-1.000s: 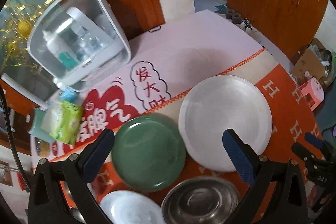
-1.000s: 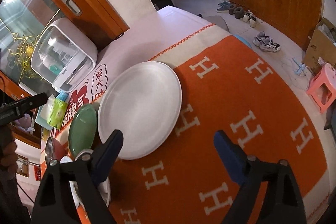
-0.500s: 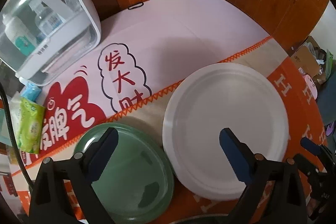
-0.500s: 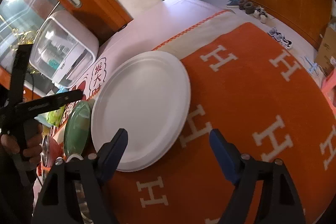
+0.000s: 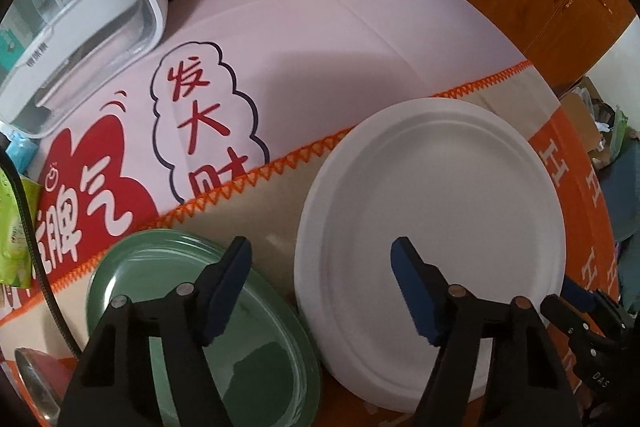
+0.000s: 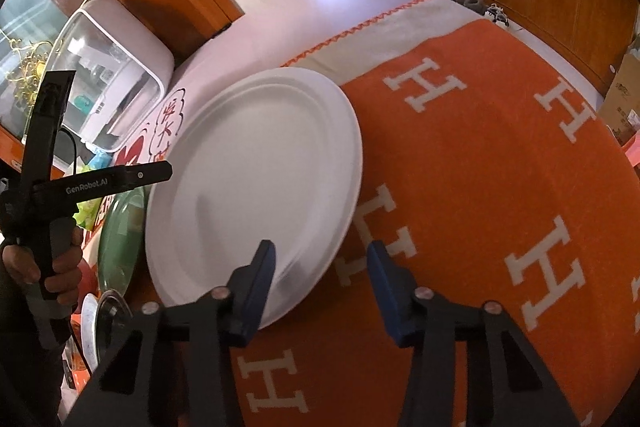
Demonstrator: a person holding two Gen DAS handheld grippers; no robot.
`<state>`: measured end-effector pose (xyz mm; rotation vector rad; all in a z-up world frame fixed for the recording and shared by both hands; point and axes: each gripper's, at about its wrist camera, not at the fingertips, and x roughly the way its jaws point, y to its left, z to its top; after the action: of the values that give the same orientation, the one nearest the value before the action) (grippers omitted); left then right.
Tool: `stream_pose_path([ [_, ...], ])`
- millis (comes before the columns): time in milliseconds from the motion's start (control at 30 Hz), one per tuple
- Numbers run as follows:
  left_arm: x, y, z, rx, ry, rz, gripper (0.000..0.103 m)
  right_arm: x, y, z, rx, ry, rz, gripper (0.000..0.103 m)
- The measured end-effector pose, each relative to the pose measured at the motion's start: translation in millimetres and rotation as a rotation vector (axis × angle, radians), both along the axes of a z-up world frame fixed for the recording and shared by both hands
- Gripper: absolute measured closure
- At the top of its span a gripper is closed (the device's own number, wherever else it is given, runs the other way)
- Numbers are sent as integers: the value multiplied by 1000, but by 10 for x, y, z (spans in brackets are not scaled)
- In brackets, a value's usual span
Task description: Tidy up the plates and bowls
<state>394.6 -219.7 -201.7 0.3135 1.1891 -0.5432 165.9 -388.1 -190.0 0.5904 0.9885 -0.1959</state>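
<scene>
A large white plate lies on the orange blanket; it also shows in the right wrist view. A green plate sits to its left, touching or just beside it, and shows edge-on in the right wrist view. My left gripper is open, low over the white plate's left rim, one finger over each plate. My right gripper is open, its jaws astride the white plate's near right rim. A steel bowl and a small white dish lie further left.
A white storage box with a clear lid stands at the back left. A green wipes pack lies at the left edge. The orange blanket with white H letters covers the table to the right. Wooden cabinets stand beyond.
Both grippers have moved forward and lower, closing in on the white plate. Their jaws have narrowed but stay open. The steel bowl has dropped out of the left view.
</scene>
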Motion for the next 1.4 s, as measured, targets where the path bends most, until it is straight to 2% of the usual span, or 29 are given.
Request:
stream_pose_path([
  [100,19,-30,-43,-8,15,-4,41,7,-6,-12,-10,-1,3,67],
  [200,47,-57,-110,-19,46,-1,55,13,-18,-21,1,-11,14,75],
  [233,55,-57,-132,-17,49,3,56,16,-14,-24,6,-16,19,77],
  [400,96,-59,-219,-33,82,26,62,21,-10,-20,6,-21,18,77],
  [600,79,-99,-240,-31,78,31,63,24,-7,-12,2,-22,16,78],
  [767,-16,-134,-129,-39,60,6,64,4,-16,6,-7,-16,7,79],
  [1133,-152,-37,364,-171,17,55,64,-131,-118,328,-59,-82,-6,79],
  [1400,-416,150,694,-195,-23,79,64,-272,-88,602,-65,-138,-1,79],
])
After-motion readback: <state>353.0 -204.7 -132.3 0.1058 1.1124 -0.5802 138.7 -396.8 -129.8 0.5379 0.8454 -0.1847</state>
